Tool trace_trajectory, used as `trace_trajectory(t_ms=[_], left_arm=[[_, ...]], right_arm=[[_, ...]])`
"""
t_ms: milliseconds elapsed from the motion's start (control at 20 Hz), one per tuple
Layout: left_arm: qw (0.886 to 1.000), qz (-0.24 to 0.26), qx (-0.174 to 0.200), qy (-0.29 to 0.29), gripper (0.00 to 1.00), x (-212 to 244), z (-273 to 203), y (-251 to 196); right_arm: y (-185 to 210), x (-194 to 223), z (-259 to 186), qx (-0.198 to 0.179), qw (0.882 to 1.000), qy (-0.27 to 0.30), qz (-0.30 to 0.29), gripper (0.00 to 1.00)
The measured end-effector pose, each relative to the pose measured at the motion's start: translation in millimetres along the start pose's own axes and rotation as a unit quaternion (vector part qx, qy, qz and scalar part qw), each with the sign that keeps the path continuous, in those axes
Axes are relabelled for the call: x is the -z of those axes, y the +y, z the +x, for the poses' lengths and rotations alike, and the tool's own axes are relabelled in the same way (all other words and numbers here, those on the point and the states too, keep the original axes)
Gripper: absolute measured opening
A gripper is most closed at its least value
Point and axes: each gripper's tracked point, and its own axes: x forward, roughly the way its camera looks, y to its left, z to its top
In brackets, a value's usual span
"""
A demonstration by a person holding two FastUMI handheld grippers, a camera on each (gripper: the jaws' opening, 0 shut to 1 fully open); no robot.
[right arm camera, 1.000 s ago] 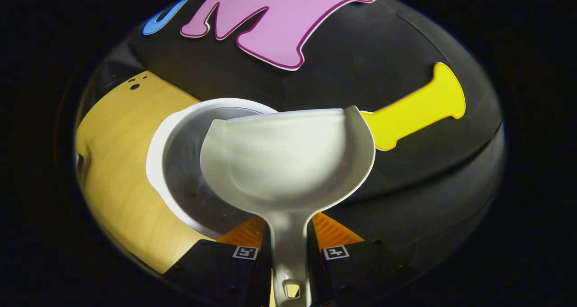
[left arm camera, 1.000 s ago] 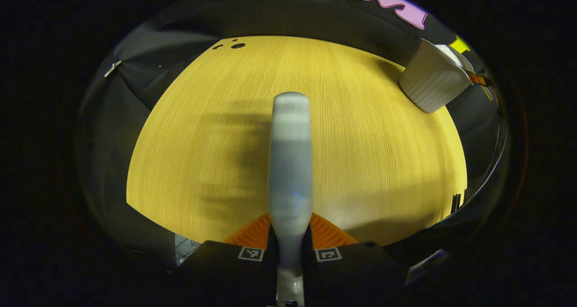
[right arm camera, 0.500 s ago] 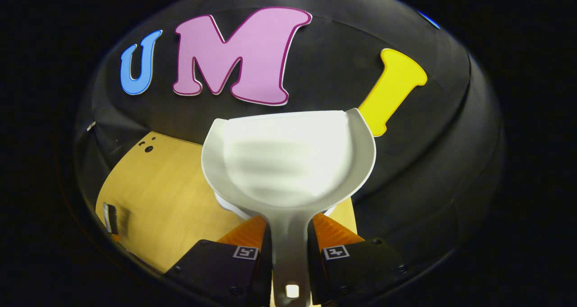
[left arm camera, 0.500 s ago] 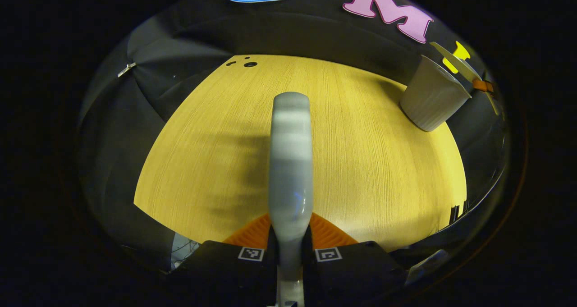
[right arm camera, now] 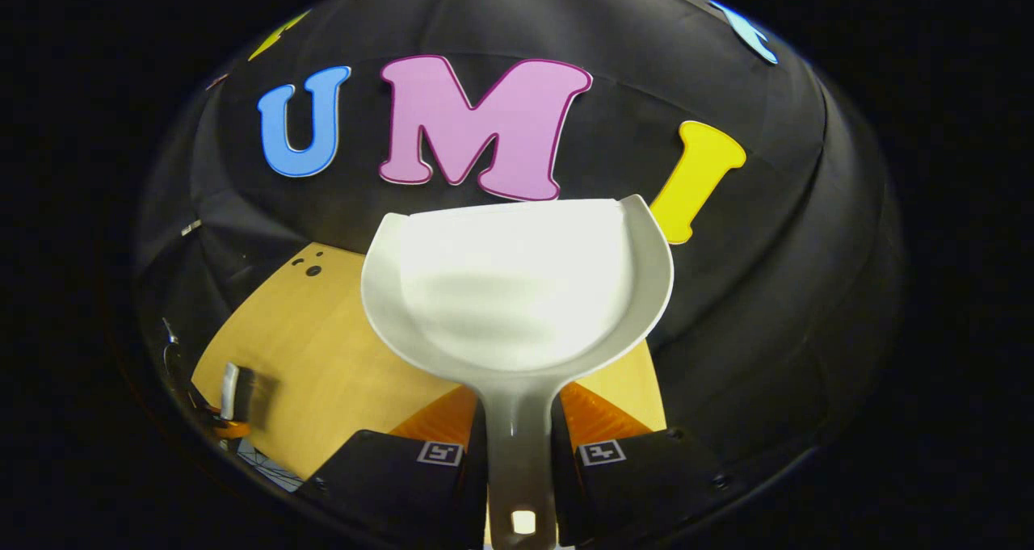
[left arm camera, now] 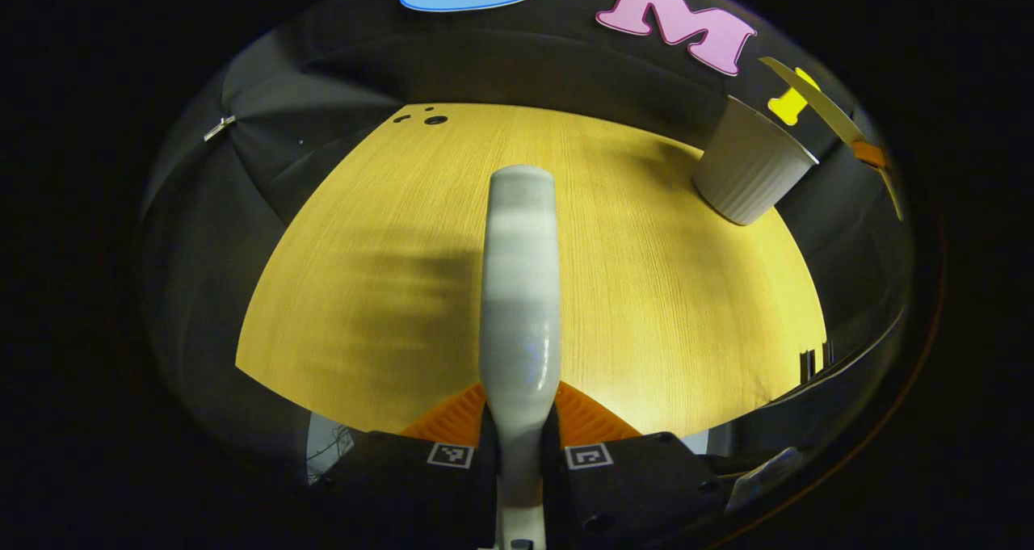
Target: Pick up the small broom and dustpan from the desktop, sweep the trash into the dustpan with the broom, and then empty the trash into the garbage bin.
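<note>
Right hand-held gripper (right arm camera: 521, 453): clamped on the dustpan (right arm camera: 517, 291) handle. A second ago the pan hung tipped over the garbage bin (left arm camera: 751, 170); now it is level, raised clear, pan bare and pale. Judged: emptying done.
Left hand-held gripper (left arm camera: 521, 453): clamped on the small broom (left arm camera: 521, 291), its pale grey handle held above the wooden worktop (left arm camera: 646, 291).
Garbage bin: white, ribbed, at the worktop's far right edge.

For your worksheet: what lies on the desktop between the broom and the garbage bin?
Nothing: in the left gripper view, bare desktop separates the broom from the garbage bin.
</note>
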Motion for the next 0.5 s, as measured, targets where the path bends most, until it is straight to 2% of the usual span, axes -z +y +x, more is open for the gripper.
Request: trace_trajectory(t_ms=[100, 150, 250, 300, 350, 400, 500], left_arm=[[1.0, 0.007, 0.006, 0.002, 0.27, 3, 5, 5], [1.0, 0.01, 0.008, 0.002, 0.27, 4, 6, 8], [1.0, 0.013, 0.008, 0.002, 0.27, 3, 9, 15], [1.0, 0.013, 0.01, 0.0, 0.25, 3, 10, 17], [1.0, 0.009, 0.011, 0.001, 0.27, 3, 12, 20], [1.0, 0.004, 0.013, 0.003, 0.27, 3, 16, 23], [1.0, -0.006, 0.015, 0.008, 0.27, 3, 24, 29]], right_arm=[[26, 12, -12, -0.014, 1.0, 0.002, 0.007, 0.37], [39, 18, -16, -0.021, 1.0, 0.002, 0.012, 0.41], [61, 34, -20, -0.029, 0.999, 0.013, 0.01, 0.34], [72, 43, -23, -0.032, 0.999, 0.018, 0.009, 0.37], [85, 54, -24, -0.038, 0.999, 0.024, 0.011, 0.34], [98, 65, -25, -0.046, 0.998, 0.031, 0.016, 0.37], [125, 95, -25, -0.062, 0.996, 0.061, 0.02, 0.37]])
